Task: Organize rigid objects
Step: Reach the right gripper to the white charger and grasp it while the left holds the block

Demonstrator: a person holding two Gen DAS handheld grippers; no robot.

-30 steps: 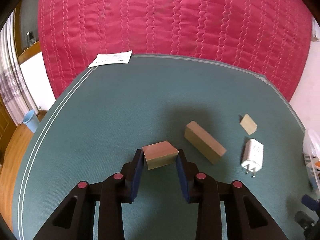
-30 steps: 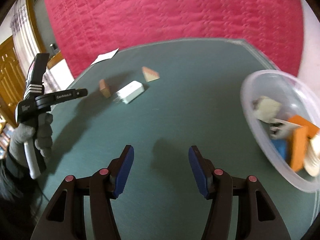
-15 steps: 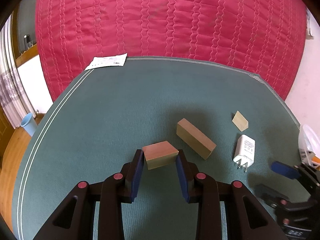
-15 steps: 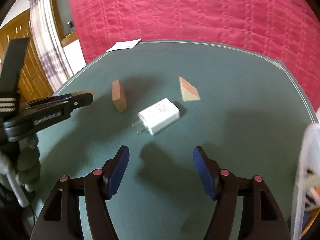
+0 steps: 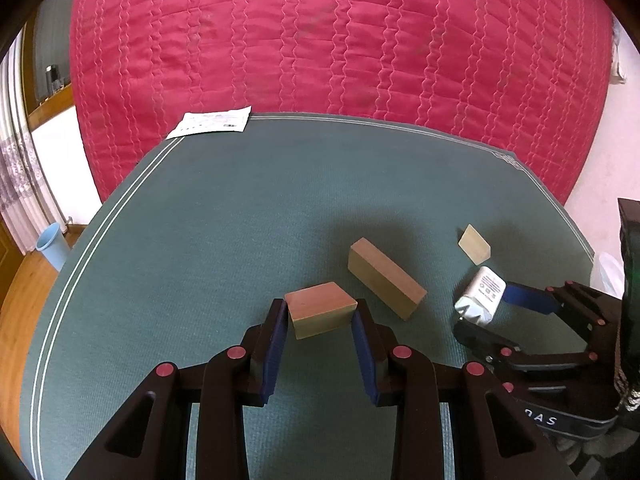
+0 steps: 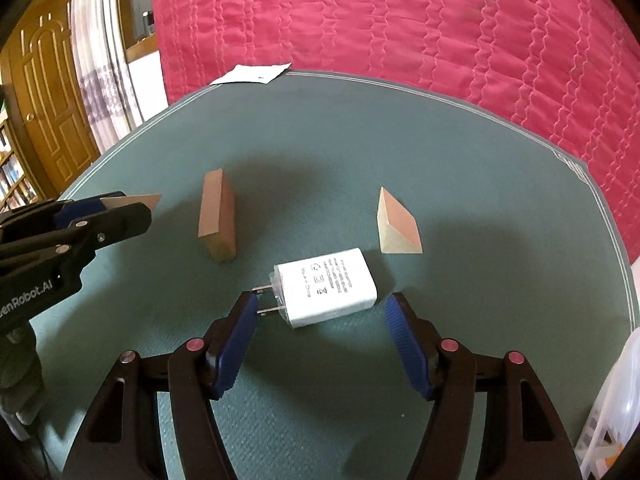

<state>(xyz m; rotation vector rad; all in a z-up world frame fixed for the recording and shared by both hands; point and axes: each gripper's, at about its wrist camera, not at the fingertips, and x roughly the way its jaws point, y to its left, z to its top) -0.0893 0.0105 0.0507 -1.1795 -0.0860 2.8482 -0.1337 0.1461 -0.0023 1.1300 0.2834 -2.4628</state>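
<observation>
My left gripper is shut on a small wooden block, held above the green mat; it also shows in the right wrist view. A long wooden block lies to its right and also shows in the right wrist view. A wooden wedge lies farther right, also seen in the right wrist view. My right gripper is open, its jaws on either side of a white charger plug, apart from it. The charger also shows in the left wrist view.
A clear plastic bin with items stands at the right edge. A white paper lies at the mat's far left corner. A red quilted bed rises behind the mat. A blue bucket and a wooden door are at left.
My right gripper swung left from the plastic bin and moved up to the white charger, now straddling it. My left gripper still holds the small block, nearly still.
</observation>
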